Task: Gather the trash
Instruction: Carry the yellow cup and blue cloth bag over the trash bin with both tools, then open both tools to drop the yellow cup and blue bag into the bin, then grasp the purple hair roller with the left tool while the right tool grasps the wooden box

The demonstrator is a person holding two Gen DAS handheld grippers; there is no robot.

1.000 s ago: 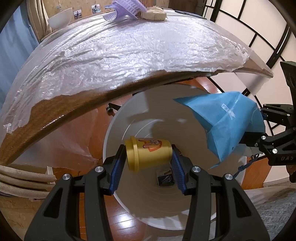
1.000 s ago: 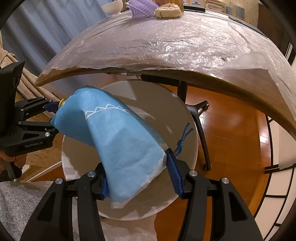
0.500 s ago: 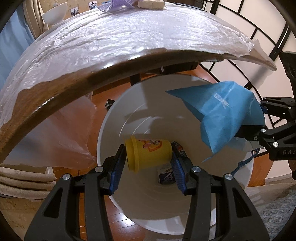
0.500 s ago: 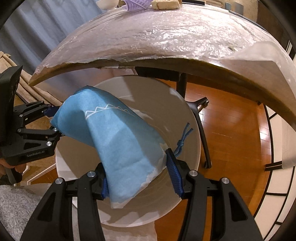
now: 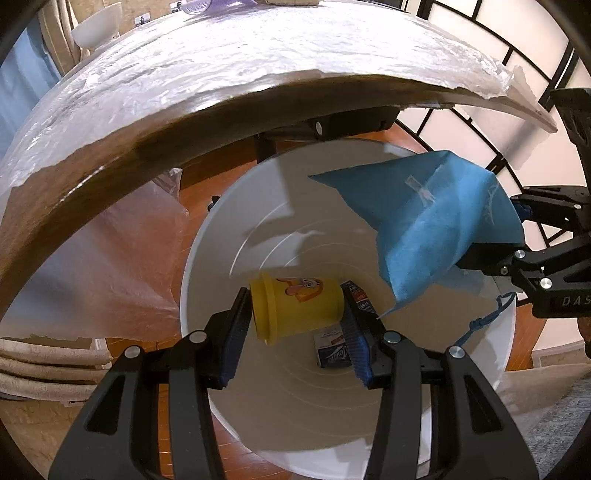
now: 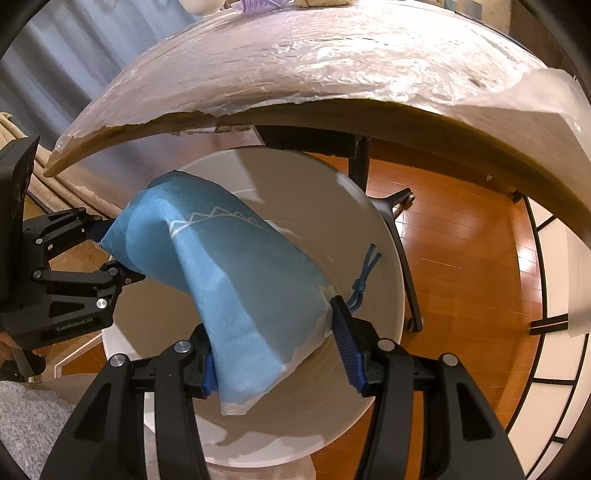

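The left tongs are clamped on a small yellow plastic tub with a cartoon print, which lies sideways between the blue pads, its lid end toward the left. The tub hangs over the open mouth of a large round white plastic bin that stands on the orange wooden floor below the near edge of the table. At the bottom of the bin, just right of the tub, lies a small blue and white carton.

The right tongs are clamped on the lower part of a blue non-woven drawstring bag with a white mountain outline. The bag is also over the bin, and its dark blue knotted cord hangs near the right pad. In the left view the bag is at the right side of the bin, apart from the tub.

The table is wooden and covered with a crinkled clear plastic sheet. At its far side stand a white bowl and a pale purple plastic basket.
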